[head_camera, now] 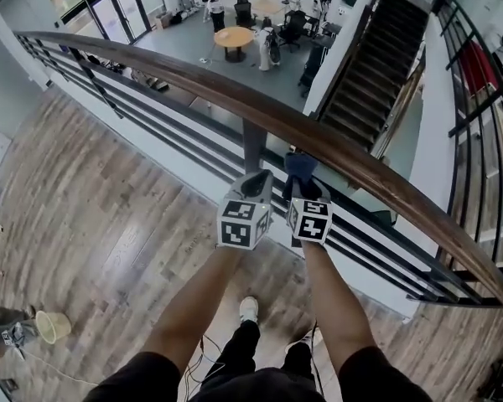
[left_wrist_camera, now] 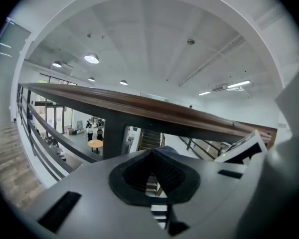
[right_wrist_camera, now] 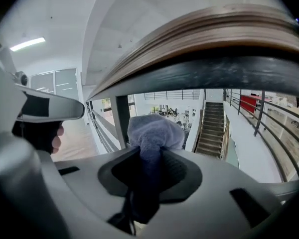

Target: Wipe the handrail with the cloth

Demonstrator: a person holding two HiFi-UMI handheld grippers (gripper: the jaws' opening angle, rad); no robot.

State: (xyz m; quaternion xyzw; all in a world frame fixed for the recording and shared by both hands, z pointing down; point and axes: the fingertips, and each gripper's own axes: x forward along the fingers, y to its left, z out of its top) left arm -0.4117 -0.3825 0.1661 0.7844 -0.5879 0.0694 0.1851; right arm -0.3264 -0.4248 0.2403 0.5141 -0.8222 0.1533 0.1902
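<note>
Cloth (right_wrist_camera: 152, 133), a soft blue bundle, is pinched between the jaws of the right gripper (right_wrist_camera: 152, 156), its rounded end bulging out past the tips toward the handrail (right_wrist_camera: 214, 39). In the right gripper view the wad sits just under the handrail's dark underside, with a strip of open air between them, so it does not appear to be touching the wood. The head view agrees: the cloth (head_camera: 301, 164) shows just below the near edge of the handrail (head_camera: 235, 99), on the person's side of it. The left gripper (head_camera: 258, 178) sits just beside the right gripper (head_camera: 302, 181), also under the handrail and close to the dark post (head_camera: 251, 145) that carries it. Its own view shows the left gripper (left_wrist_camera: 152, 153) with jaws drawn together at the tips and nothing between them. Beyond the handrail, a staircase (head_camera: 369, 65) and a round table (head_camera: 233, 36) lie far down on the lower floor. By my reading the step in hand is the approach, and wiping has not begun. The next move calls for lifting the right gripper so the cloth presses on the handrail's top face, then sliding along its length with a firm grip, since a dropped cloth could fall past the handrail.
</note>
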